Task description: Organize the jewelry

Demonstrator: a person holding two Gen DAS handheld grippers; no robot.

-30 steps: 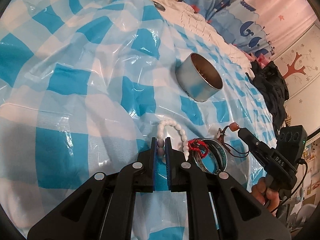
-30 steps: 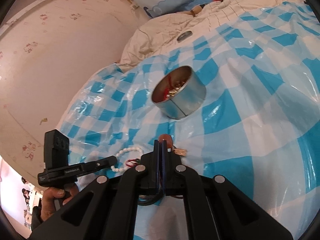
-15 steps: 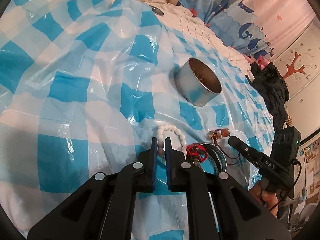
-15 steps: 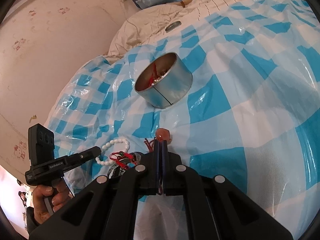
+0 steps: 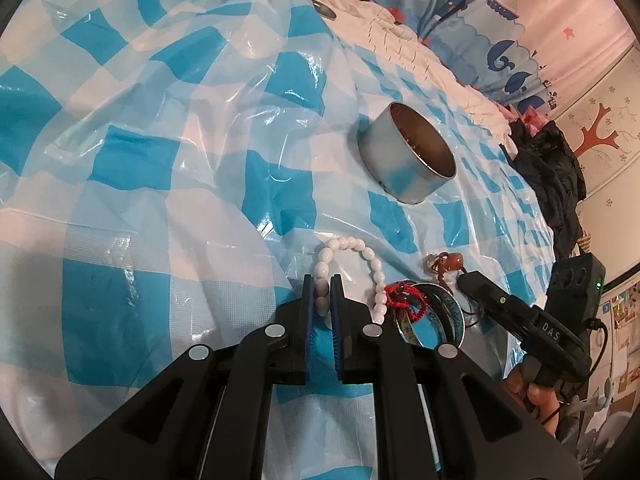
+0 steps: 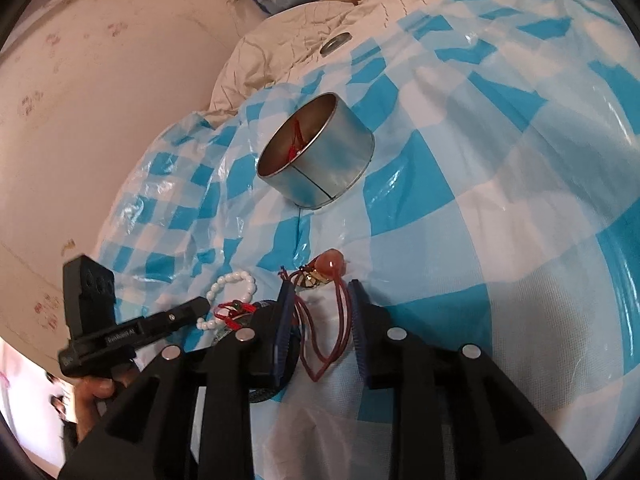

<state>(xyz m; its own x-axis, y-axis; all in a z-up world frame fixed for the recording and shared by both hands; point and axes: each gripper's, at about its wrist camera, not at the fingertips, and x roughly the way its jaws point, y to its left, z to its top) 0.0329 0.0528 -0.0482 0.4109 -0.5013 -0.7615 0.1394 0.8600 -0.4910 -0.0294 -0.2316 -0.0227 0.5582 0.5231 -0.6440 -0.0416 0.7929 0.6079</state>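
Two tools are working over a bed covered by a blue-and-white checked plastic sheet [image 5: 168, 184], with a cream quilt [image 6: 288, 40] showing at the bed's far edge. Round metal tin [image 5: 404, 168] is sitting upright on the sheet, toward the far edge, well apart from the loose pieces; something red is lying inside it, seen from the right wrist view. Left tool [image 5: 322, 300] is gripping the white bead bracelet [image 5: 352, 248], jaws narrow, pads pressing on the beads while the rest of the loop is lying on the sheet. Right tool [image 6: 320, 316] is opening, pads standing clear of the dark red cord necklace [image 6: 340, 312] lying between them; its reddish bead [image 6: 330, 262] is resting just beyond the tips. Bangles [image 5: 436, 316] with a red knotted string [image 5: 404, 296] are lying between the bracelet and the necklace.
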